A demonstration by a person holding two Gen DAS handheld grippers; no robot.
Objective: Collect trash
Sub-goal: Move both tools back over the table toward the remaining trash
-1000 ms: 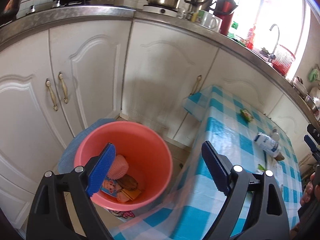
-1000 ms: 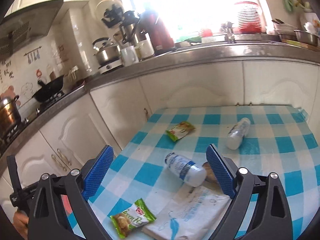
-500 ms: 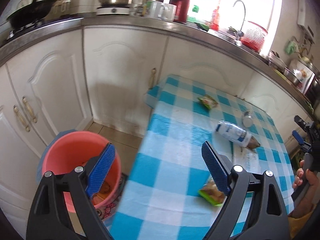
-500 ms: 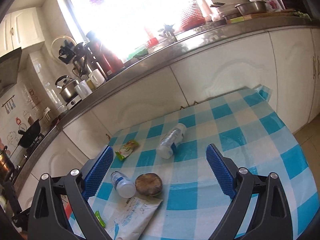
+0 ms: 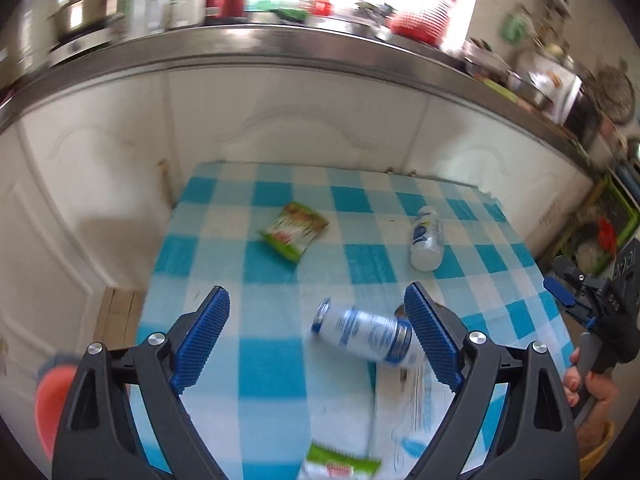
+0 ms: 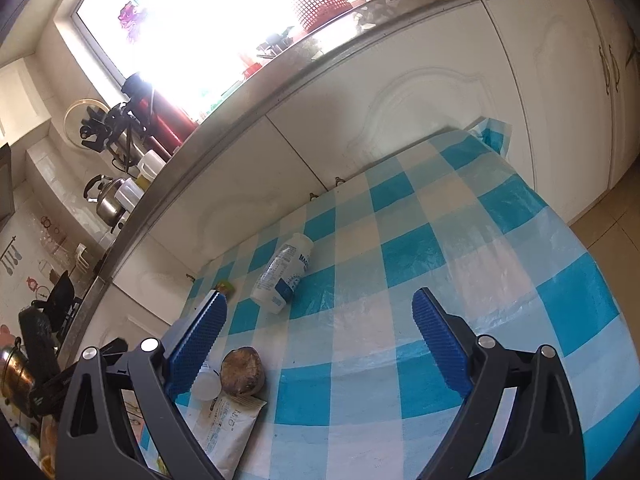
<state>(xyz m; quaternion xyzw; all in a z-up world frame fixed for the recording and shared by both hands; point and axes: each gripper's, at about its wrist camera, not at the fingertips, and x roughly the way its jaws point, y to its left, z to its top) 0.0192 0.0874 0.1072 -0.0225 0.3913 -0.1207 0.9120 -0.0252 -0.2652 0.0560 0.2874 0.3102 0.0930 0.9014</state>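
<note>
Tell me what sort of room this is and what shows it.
Most likely a home kitchen: a steel-edged worktop runs over white cabinet doors, a kettle stands on it, and a small table under a blue checked cloth holds empty bottles and wrappers.

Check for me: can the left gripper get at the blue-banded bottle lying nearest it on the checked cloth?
Probably yes. The left gripper is open and empty, the bottle lies just ahead near its right finger, nothing over it.

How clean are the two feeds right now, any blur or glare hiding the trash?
Left wrist view: motion-smeared, the near bottle and green wrapper soft-edged. Right wrist view: sharper, the lying bottle crisp, but the window is blown out white. Both bend straight edges, fisheye.
</note>
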